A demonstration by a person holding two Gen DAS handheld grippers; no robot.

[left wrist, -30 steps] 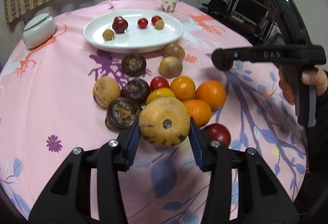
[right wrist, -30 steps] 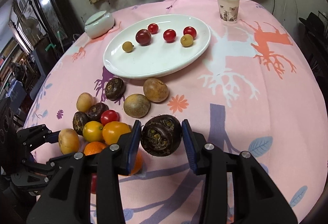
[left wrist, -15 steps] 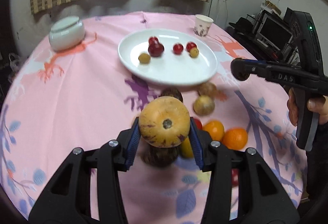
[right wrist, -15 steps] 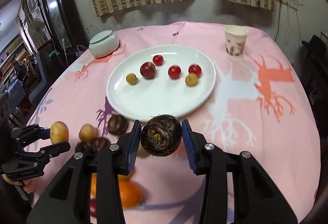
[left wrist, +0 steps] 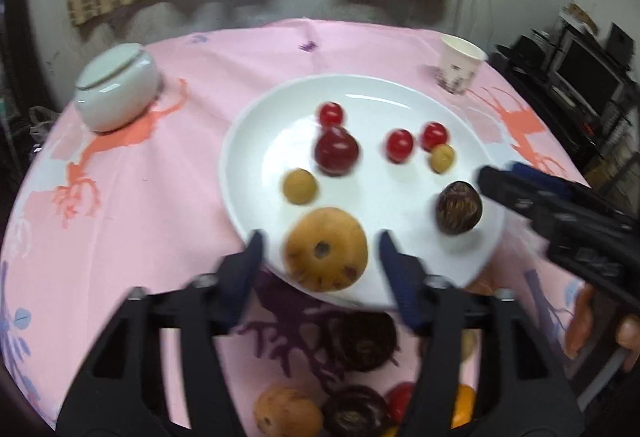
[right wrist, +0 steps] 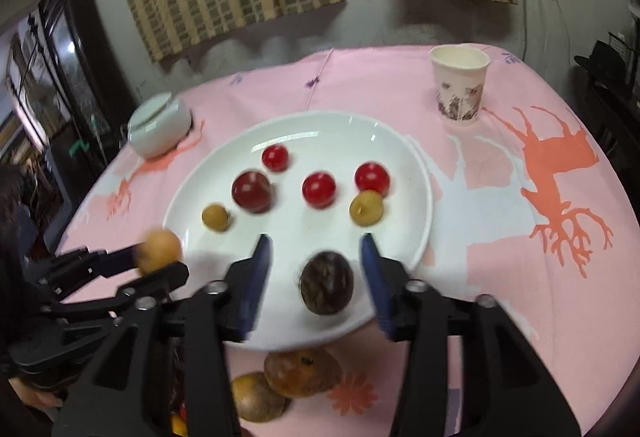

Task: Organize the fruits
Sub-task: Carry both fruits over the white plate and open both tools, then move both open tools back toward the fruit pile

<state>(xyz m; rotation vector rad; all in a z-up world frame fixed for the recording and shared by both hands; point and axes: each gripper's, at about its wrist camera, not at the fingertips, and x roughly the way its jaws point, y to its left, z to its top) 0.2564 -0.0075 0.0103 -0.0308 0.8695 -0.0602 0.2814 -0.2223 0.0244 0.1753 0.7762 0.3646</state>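
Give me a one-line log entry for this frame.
phase: release onto white plate | left gripper: open, tan fruit between fingers | right gripper: open, dark fruit on plate | loose fruit remains off plate

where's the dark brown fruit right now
The dark brown fruit lies on the white plate at its near rim, between the open right gripper's fingers, nearest the small yellow fruit.

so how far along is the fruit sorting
Done: seven small fruits sit on the plate, including the dark fruit below the open right tongs. In hand: the tan fruit lies between the open left tongs, just released. Left: the pile on the cloth.
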